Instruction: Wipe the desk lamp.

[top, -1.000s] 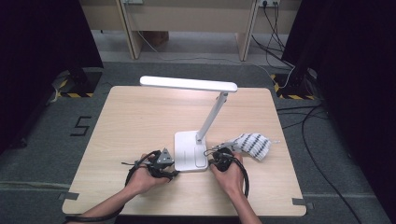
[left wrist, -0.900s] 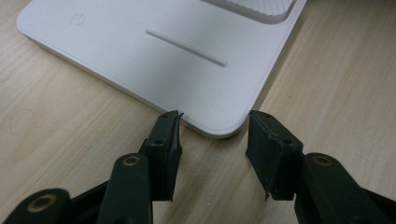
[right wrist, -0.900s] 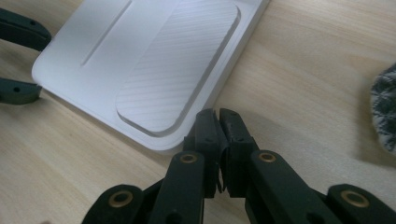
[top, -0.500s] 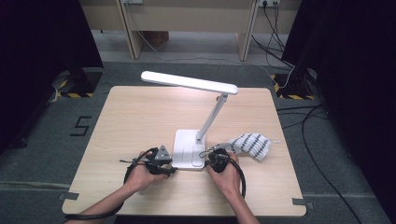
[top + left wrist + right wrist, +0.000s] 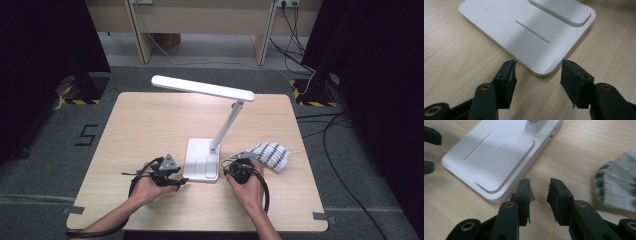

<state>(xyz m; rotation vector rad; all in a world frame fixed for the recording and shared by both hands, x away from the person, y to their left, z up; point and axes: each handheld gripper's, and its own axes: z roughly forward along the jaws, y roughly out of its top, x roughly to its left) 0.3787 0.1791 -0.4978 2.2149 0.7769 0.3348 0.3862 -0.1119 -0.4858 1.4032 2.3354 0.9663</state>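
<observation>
Two tongs flank the white lamp base [image 5: 202, 159] near the front edge of the table [image 5: 145, 125]; going from the left, the left tongs [image 5: 181, 181] sit at about eight o'clock from the base, jaws spread wide and holding nothing; in the left gripper view the left tongs [image 5: 537, 72] point at the near rounded corner of the lamp base [image 5: 524, 32], which lies just beyond the tips, not touched; the base is a flat slab whose long axis runs away from the person, toward twelve o'clock, with the lamp's slanted stem [image 5: 226, 127] rising from its far end and carrying the light bar [image 5: 202, 88] off toward ten o'clock; the right tongs [image 5: 232, 165] stand at roughly four o'clock from the base, jaws parted more narrowly, also empty; in the right gripper view the right tongs [image 5: 539, 187] aim past the base's edge at bare wood, the lamp base [image 5: 499, 157] at their eleven o'clock and a striped cloth [image 5: 619, 187] at their two o'clock; both tongs look about equally near, though the left is the better lined up on the slab; closing on it would, I judge, call for a short push toward twelve o'clock along that long axis.
</observation>
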